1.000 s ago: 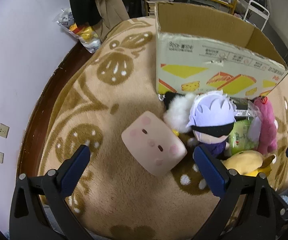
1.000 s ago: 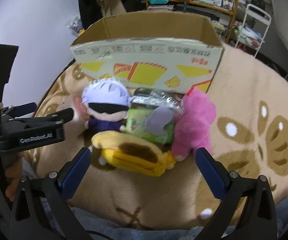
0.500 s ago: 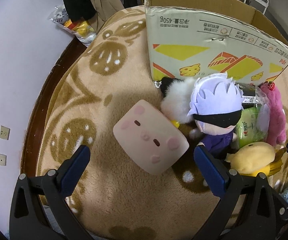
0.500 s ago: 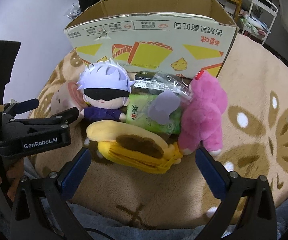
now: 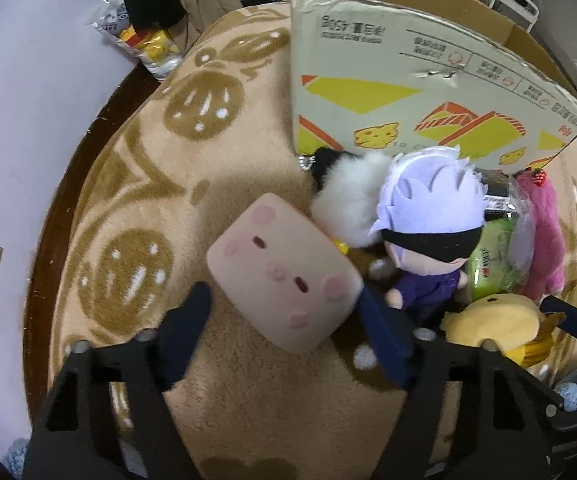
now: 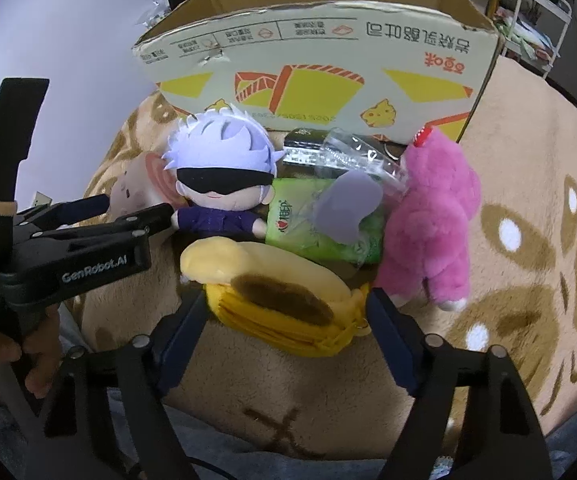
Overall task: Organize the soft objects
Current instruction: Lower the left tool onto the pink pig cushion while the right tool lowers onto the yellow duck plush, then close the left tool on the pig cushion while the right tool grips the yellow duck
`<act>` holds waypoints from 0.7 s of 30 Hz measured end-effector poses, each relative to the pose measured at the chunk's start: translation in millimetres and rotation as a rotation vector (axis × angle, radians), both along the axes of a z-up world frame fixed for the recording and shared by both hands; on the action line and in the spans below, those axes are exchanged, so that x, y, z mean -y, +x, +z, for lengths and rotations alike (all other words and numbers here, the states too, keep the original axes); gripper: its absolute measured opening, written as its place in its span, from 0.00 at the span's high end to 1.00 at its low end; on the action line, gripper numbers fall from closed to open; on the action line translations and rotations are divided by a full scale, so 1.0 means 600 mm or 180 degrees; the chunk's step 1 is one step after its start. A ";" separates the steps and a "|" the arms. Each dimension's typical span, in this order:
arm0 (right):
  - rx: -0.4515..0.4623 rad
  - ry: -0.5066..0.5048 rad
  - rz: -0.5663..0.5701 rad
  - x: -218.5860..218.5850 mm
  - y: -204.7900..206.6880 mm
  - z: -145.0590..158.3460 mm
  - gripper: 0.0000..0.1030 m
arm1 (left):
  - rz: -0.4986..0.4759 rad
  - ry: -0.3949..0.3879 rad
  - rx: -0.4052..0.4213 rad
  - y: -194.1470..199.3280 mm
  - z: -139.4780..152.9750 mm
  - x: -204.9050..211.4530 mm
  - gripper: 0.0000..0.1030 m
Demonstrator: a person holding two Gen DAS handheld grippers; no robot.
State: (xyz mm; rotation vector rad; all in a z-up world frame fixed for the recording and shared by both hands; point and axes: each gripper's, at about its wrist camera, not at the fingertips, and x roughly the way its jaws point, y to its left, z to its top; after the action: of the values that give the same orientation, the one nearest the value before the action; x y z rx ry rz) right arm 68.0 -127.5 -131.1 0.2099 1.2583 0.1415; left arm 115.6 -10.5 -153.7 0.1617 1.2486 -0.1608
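A pile of soft toys lies on the rug before an open cardboard box [image 5: 420, 76] [image 6: 328, 52]. My left gripper [image 5: 284, 316] is open, its fingers either side of the near end of a pink pig cushion [image 5: 284, 268]. Beside it lie a white fluffy toy [image 5: 348, 196], a white-haired blindfolded doll [image 5: 432, 220] [image 6: 224, 176], a green packet [image 6: 320, 224] and a pink plush [image 6: 432, 224]. My right gripper [image 6: 284, 320] is open, its fingers either side of a yellow plush [image 6: 272, 292] [image 5: 492, 324]. The left gripper also shows in the right wrist view [image 6: 128, 210].
A beige patterned rug [image 5: 128, 208] covers the floor, with dark wood floor [image 5: 52, 216] and a white wall at the left. A plastic bag [image 5: 140, 40] lies at the far left. Shelves and a white rack [image 6: 536, 20] stand behind the box.
Both grippers have moved forward and down to the toys. Each has narrowed its opening, the left around the pig cushion, the right around the yellow plush.
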 end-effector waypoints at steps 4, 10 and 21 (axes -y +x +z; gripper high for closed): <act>0.0005 0.0023 0.0007 -0.003 0.005 -0.003 0.20 | -0.0107 0.0053 0.0034 -0.006 -0.001 0.009 0.50; 0.0033 0.0104 -0.0035 0.014 -0.002 0.006 0.27 | -0.0113 0.0010 0.0038 -0.013 0.019 0.005 0.61; 0.0140 0.0098 0.0127 0.001 -0.006 0.011 0.57 | -0.0111 0.0052 0.0062 -0.037 0.034 0.003 0.62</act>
State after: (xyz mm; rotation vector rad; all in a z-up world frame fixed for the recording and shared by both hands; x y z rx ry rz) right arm 64.3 -128.1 -124.4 0.2072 1.2175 0.1989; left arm 93.3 -12.1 -133.2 0.1987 1.2283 -0.1788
